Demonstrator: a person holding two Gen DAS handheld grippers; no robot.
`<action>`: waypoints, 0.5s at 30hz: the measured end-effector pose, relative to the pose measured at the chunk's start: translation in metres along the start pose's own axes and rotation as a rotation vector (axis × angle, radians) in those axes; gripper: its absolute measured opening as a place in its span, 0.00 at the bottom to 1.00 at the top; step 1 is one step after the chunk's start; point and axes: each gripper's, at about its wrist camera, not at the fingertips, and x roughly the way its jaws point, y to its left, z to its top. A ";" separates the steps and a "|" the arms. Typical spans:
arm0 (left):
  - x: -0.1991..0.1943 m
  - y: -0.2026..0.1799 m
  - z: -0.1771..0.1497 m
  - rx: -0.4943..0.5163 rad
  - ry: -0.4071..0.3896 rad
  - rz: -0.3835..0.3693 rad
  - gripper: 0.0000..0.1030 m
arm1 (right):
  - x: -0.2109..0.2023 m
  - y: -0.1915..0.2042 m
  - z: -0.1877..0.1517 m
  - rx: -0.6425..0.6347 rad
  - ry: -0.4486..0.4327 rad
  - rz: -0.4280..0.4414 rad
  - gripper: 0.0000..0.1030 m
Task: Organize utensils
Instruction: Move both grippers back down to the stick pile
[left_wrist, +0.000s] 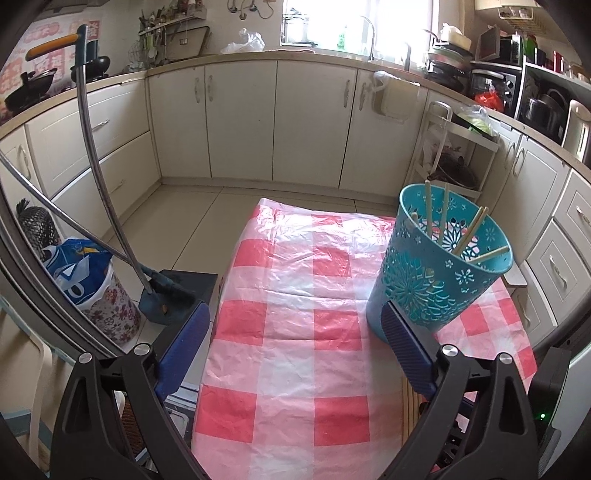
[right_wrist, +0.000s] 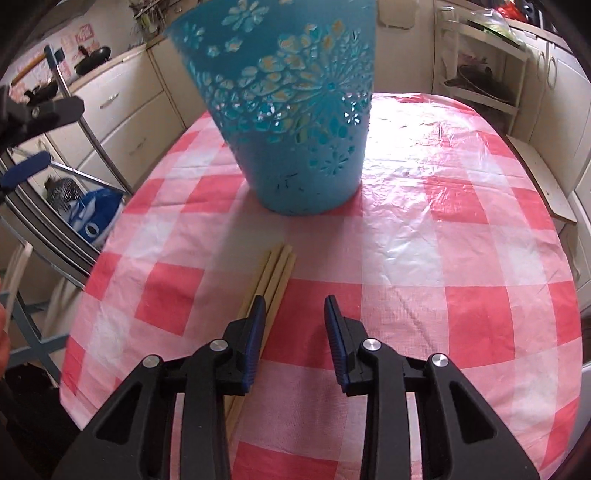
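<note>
A small bundle of pale wooden chopsticks (right_wrist: 275, 273) is seen lying flat on the pink-and-white checked tablecloth (right_wrist: 424, 258), just near of the teal perforated basket (right_wrist: 295, 122), with its far ends pointing toward the basket's base and its near part hidden under the left finger of the right gripper (right_wrist: 294, 308). That gripper is held partly open and empty, low over the cloth, its gap lying just right of the sticks, so that nothing is enclosed. The left gripper (left_wrist: 291, 321) is spread wide and also empty, well left of the basket (left_wrist: 439, 258), in which several chopsticks (left_wrist: 467, 234) are already stood leaning against the rim. The loose sticks are judged to be light, stiff and smooth, apt to roll apart or slide on the glossy plastic cloth if nudged sideways. A hold across the middle of the bundle would probably keep it balanced; the pads would have to be brought left and set astride all the sticks. The basket looks like thin, light plastic and could tip if struck near its rim.
</note>
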 end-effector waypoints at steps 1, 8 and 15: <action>0.001 -0.001 0.000 0.006 0.004 0.000 0.88 | 0.002 0.000 0.001 -0.005 0.005 -0.003 0.31; 0.016 -0.018 -0.013 0.073 0.071 -0.005 0.89 | 0.005 0.008 0.000 -0.046 -0.002 0.003 0.31; 0.040 -0.042 -0.040 0.155 0.178 -0.022 0.88 | 0.006 0.007 -0.002 -0.103 0.015 -0.019 0.16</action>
